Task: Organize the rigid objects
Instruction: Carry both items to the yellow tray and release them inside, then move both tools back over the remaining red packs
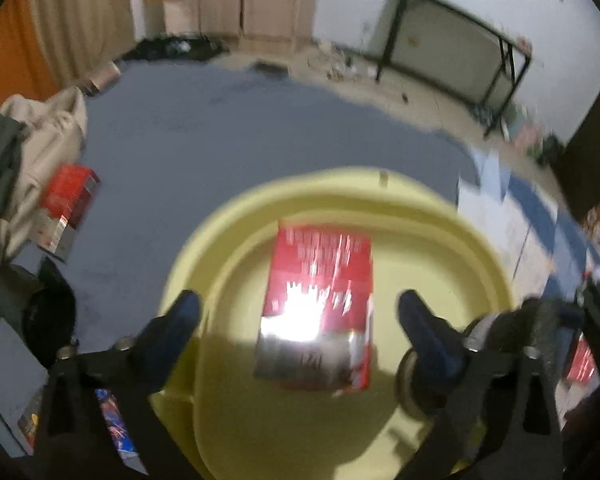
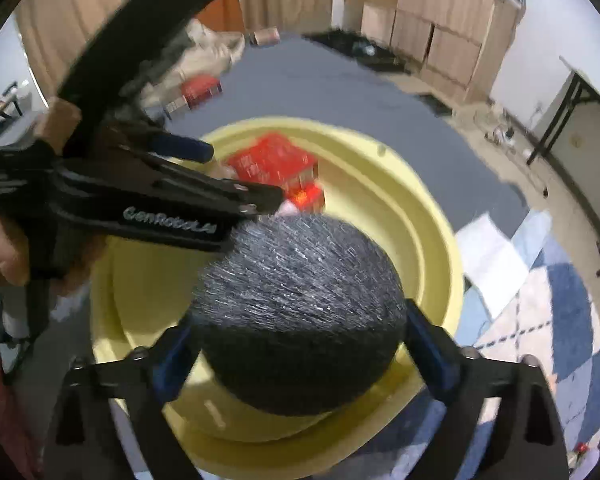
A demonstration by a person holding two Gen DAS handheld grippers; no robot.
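1. One yellow basin [image 1: 384,200] lay under both claws on the grey mat [image 1: 220,128].
2. One dark round object [image 2: 300,312] sat between the right claw's [image 2: 296,344] spread jaws; whether they pressed it I cannot tell.
3. Two red boxes: one [image 1: 320,304] in the basin, ahead of the open, empty left claw [image 1: 298,312]; another [image 1: 70,200] far to its left.

Both wrist views close, angled down; share yellow basin [image 1: 496,280].
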